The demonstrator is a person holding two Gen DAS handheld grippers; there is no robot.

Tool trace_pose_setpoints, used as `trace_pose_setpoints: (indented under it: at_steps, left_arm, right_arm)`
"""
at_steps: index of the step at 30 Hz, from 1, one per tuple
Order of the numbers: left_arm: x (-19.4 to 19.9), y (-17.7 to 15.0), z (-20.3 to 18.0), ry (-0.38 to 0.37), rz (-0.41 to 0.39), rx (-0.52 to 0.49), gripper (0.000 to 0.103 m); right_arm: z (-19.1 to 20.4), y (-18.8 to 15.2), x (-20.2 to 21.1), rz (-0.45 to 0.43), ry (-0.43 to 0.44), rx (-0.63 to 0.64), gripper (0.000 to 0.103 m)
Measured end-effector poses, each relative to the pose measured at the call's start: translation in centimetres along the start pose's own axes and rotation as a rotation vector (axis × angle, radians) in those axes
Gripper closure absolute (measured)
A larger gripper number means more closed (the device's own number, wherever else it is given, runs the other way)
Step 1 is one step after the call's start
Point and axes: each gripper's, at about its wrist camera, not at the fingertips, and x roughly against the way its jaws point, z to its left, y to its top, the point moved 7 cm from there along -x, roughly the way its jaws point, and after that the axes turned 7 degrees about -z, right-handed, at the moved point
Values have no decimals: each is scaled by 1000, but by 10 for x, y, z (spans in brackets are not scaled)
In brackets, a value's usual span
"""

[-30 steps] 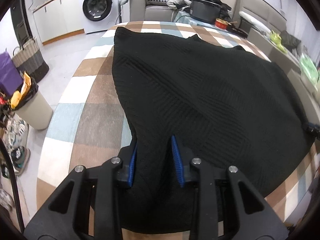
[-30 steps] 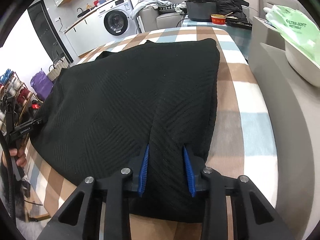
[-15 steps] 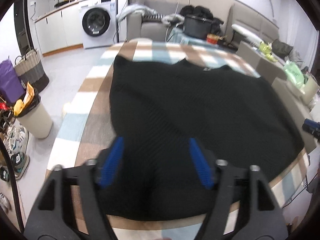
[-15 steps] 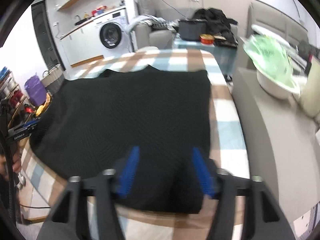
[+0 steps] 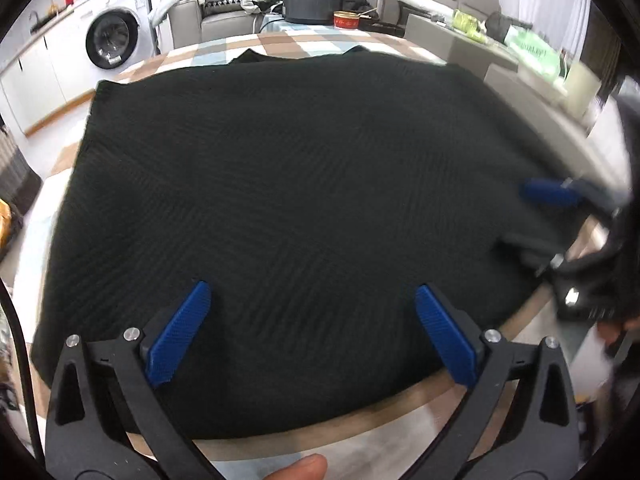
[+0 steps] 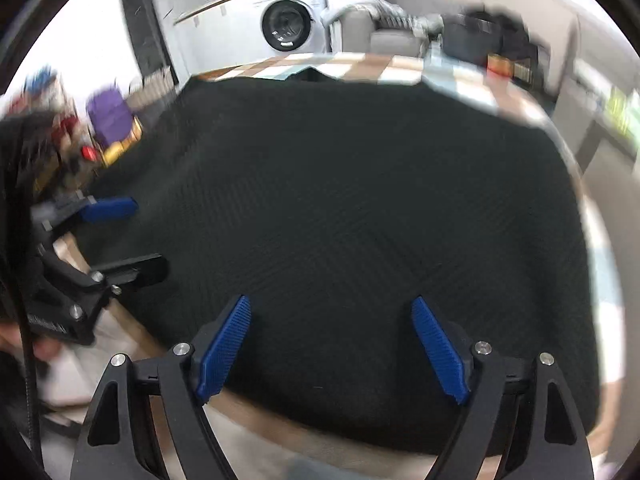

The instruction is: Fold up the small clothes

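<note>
So we've got the black knit garment [image 5: 304, 184] lying spread flat on the checked worktop [image 5: 280, 42], neckline at the far side and the hem along the near edge. Both grippers sit at that near edge. The left gripper [image 5: 310, 330] has its fingers [image 5: 178, 334] spread wide and opening, with nothing pinched; the cloth just lies under the gap. Same on the right gripper [image 6: 332, 344]: its fingers are released and opening too, with fabric beneath but no pads pressing on it. In the left view the right gripper sits over the right-hand hem area, so we're well apart across the width.

As we read it, the garment is laid out and the first fold hasn't started. To do that well, we'd pick matching spots on each side so the fold line comes out straight, dip the lower finger under the edge so we catch both layers rather than only the top one, and clamp before lifting. Thick knits like this probably drag and bunch, so lift evenly and carry both hands together. The right view is blurry, so exact edge contact there is hard to call.
</note>
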Motion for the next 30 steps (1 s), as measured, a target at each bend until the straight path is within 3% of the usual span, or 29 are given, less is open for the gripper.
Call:
trace_pose_setpoints:
  at_steps: [1,4,6,9,12,15,18,20,22,23,25,26,27,30]
  left_arm:
    - [3,-3,2,14,1,-24,1]
    - [9,-9,18,25,-3,-12,1]
    - [14,-15,36,44,-1,15,1]
    - [27,-21,61,54,-3,81,1]
    - [44,-32,77,-12,-17,146,1]
    - [62,-30,97,0,-61,197,1]
    - [74,-28,129,86,-100,235,1]
    - [74,-32,153,170,-72,282,2]
    - [72,-38,169,187,-59,331,14]
    - [68,-41,177,188,-42,356,31]
    - [70,-45,184,133,-53,401,41]
    - [72,-44,184,92,-72,415,63]
    - [74,-44,182,29,-77,442,76]
    - [85,-41,183,15,-117,465,85]
  right_arm:
    - [-7,-5,1,2,-50,30,19]
    - [-37,-17,14,-9,-25,-76,19]
    - [-55,-20,23,-20,-41,-113,29]
    - [-61,-21,28,-2,-90,-89,29]
    - [-58,-23,30,16,-102,-90,29]
    - [-58,-17,34,8,-105,-123,28]
    - [-53,-7,38,-21,-84,-146,25]
    - [-44,-1,32,-18,-61,-138,25]
    - [-33,1,26,-13,-43,-106,26]
    - [-29,0,22,-1,-47,-78,25]
    - [-29,-2,18,7,-56,-68,25]
    - [-30,-3,18,11,-50,-81,25]
    - [-31,-5,17,13,-45,-89,25]
    - [-35,-10,16,19,-43,-117,25]
